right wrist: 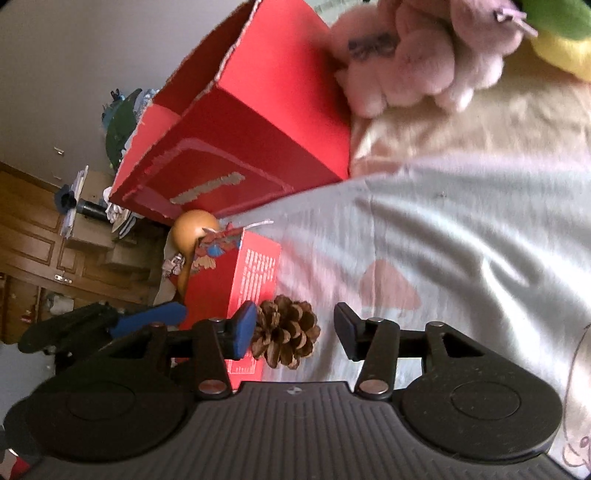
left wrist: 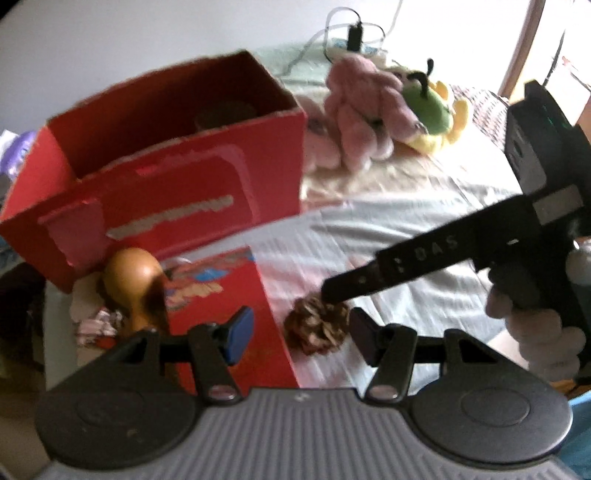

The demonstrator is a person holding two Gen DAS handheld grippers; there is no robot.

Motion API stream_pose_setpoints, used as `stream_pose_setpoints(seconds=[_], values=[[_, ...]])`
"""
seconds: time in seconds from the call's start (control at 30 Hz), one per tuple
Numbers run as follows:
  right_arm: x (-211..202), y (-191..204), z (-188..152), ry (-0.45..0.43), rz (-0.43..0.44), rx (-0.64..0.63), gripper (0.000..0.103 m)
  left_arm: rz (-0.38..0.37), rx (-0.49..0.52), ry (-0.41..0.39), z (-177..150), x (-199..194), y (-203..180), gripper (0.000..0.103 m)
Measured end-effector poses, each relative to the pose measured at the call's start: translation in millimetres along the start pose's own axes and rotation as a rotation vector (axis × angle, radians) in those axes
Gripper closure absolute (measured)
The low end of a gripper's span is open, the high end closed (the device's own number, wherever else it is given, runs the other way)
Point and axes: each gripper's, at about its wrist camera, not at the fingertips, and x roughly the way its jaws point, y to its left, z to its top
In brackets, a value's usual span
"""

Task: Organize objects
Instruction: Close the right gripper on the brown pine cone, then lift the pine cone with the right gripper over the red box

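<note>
A brown pine cone point(right wrist: 286, 330) lies on the pale sheet, between the fingers of my right gripper point(right wrist: 295, 328). The blue left pad is at the cone's edge and a gap shows at the right pad, so this gripper is open. In the left wrist view the pine cone point(left wrist: 317, 328) lies just beyond my left gripper point(left wrist: 301, 336), which is open with nothing gripped. A black finger point(left wrist: 406, 262) of the right gripper reaches down onto the cone from the right, held by a hand point(left wrist: 535, 332). An open red box point(left wrist: 166, 166) stands behind.
A flat red package point(left wrist: 229, 295) lies left of the cone, with a brown gourd-shaped object point(left wrist: 136, 284) beside it. A pink plush toy point(left wrist: 362, 110) and a green and yellow plush point(left wrist: 432, 107) sit behind the box. Cables point(left wrist: 354, 33) lie at the far edge.
</note>
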Motion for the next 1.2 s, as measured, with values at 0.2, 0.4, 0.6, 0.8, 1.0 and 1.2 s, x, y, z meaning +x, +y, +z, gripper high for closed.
stream_pose_setpoints(seconds=[0.2, 0.4, 0.6, 0.8, 1.0, 1.2], values=[[8, -4, -2, 0.038, 0.02, 0.015, 0.05, -0.038, 0.035, 0.026, -2, 9, -7, 0.043], [12, -19, -4, 0.069, 0.089, 0.093, 0.052, -0.026, 0.06, 0.044, -3, 24, -12, 0.043], [0, -22, -4, 0.056, 0.093, 0.089, 0.058, -0.053, 0.073, 0.055, -1, 28, -14, 0.043], [-12, -30, -5, 0.029, 0.075, 0.106, 0.06, -0.075, 0.092, 0.052, 4, 34, -21, 0.044], [-30, -35, -10, -0.01, 0.041, 0.122, 0.061, -0.121, 0.101, 0.077, 12, 53, -27, 0.052], [-49, -24, -8, -0.087, 0.021, 0.121, 0.061, -0.19, 0.109, 0.012, 28, 42, -34, 0.059]])
